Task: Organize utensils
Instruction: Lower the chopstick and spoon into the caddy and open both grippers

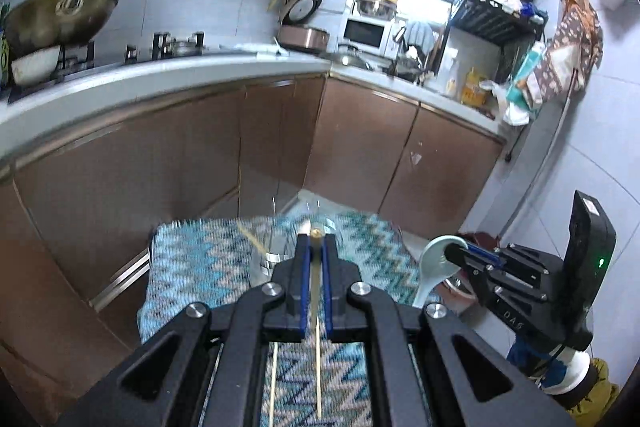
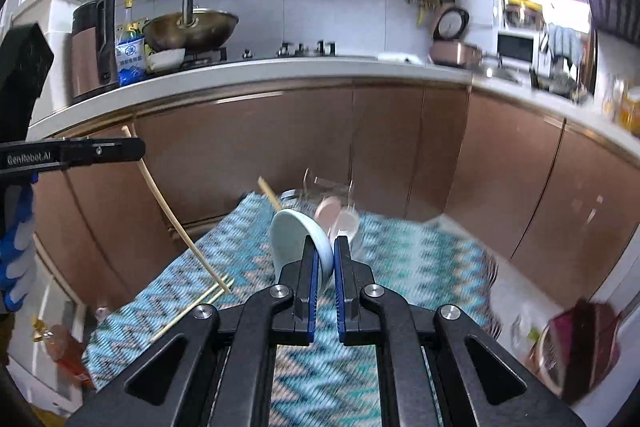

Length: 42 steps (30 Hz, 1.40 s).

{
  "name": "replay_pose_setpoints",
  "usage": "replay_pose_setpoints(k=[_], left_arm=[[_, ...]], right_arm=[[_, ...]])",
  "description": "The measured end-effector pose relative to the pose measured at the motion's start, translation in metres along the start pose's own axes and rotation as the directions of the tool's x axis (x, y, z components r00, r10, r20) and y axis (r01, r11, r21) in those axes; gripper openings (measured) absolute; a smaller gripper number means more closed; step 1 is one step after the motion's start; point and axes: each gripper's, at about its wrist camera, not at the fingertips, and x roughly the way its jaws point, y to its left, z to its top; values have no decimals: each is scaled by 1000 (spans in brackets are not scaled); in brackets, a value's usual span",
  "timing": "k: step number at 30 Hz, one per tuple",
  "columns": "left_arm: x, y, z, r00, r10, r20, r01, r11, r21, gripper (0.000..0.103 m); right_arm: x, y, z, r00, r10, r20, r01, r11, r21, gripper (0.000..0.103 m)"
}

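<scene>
Gripping a chopstick (image 1: 316,281) between nearly closed jaws, our left gripper (image 1: 315,239) clamps tight. Our right gripper (image 2: 325,241) pinches a pale blue spoon (image 2: 298,241) similarly.

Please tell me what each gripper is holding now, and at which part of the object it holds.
The left gripper holds a chopstick near its upper end. The right gripper holds a pale blue spoon by the bowl's rim, handle hanging down.

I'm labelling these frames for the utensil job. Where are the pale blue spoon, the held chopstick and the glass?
pale blue spoon (image 2: 296,239): right wrist view, on its bowl.
held chopstick (image 1: 316,281): left wrist view, on the shaft between the pads.
glass (image 2: 340,205): right wrist view, on its clear wall.
</scene>
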Motion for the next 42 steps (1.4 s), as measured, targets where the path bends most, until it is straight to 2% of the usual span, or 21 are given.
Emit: replay_pose_setpoints(k=[8, 13, 21, 28, 32, 34, 39, 42], left_arm=[[44, 14, 48, 998, 31, 48, -30, 1000, -9, 5], [87, 23, 59, 998, 50, 33, -50, 999, -2, 5], [151, 33, 43, 996, 93, -15, -93, 996, 19, 5], [182, 39, 23, 991, 133, -17, -132, 991, 33, 5], [193, 41, 8, 990, 124, -60, -123, 992, 29, 5], [191, 40, 4, 990, 127, -64, -125, 992, 36, 5], [172, 36, 8, 992, 122, -37, -121, 992, 28, 7], [157, 35, 12, 993, 119, -18, -119, 993, 19, 7]], right_arm=[[42, -17, 48, 995, -67, 79, 68, 998, -9, 7], [81, -35, 62, 988, -114, 101, 114, 993, 2, 7], [135, -42, 61, 978, -176, 114, 182, 982, -41, 7], [165, -38, 37, 968, -222, 115, 232, 970, -79, 7], [176, -32, 22, 971, -216, 100, 226, 970, -96, 7], [179, -32, 17, 979, -187, 82, 194, 977, -93, 13], [157, -30, 16, 978, -169, 119, 178, 981, -76, 35], [137, -30, 23, 974, -167, 151, 178, 982, -64, 36]])
